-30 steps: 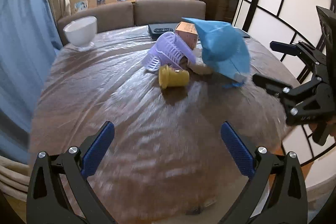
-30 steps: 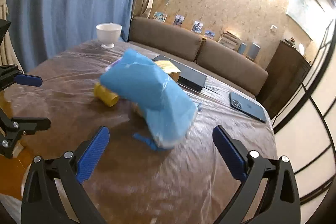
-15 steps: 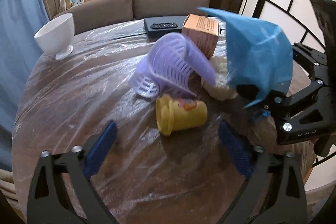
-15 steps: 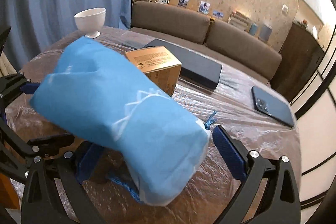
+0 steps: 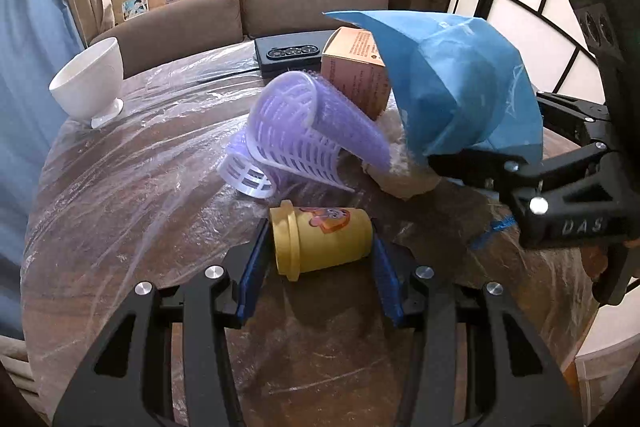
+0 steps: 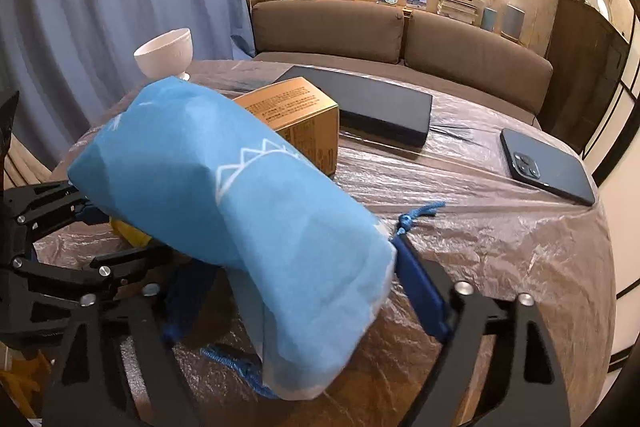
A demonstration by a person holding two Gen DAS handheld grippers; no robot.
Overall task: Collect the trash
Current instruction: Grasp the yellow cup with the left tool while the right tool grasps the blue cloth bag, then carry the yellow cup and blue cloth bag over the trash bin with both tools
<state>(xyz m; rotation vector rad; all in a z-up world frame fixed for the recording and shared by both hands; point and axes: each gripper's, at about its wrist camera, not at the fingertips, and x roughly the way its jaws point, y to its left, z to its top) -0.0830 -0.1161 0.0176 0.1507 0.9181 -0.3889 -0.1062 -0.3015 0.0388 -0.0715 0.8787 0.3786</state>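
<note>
1. One yellow cup (image 5: 320,241) is seen lying on its side on the plastic-covered table (image 5: 132,187), between the blue pads of the left gripper (image 5: 318,263); the pads are closed in against its lid end and its base.
2. One blue drawstring bag (image 5: 460,83) is held off the table; the right gripper (image 6: 304,283) is narrowed around its lower part, one pad (image 6: 420,291) pressed to the cloth, the other mostly hidden behind the bag.
3. One lavender slotted basket (image 5: 296,135) lies tipped over just behind the cup, and one crumpled pale wad (image 5: 400,179) rests beside it, partly under the bag.
4. One cardboard box (image 5: 356,75), one flat black case (image 5: 288,55) and one white footed bowl (image 5: 88,83) are counted farther back.
5. One dark phone (image 6: 548,167) is shown only by the right wrist view; the basket and wad are shown only by the left wrist view.
6. Only a yellow sliver of the cup (image 6: 128,231) is visible in the right wrist view, under the bag.
7. Whether the bag's mouth is open cannot be told.
</note>
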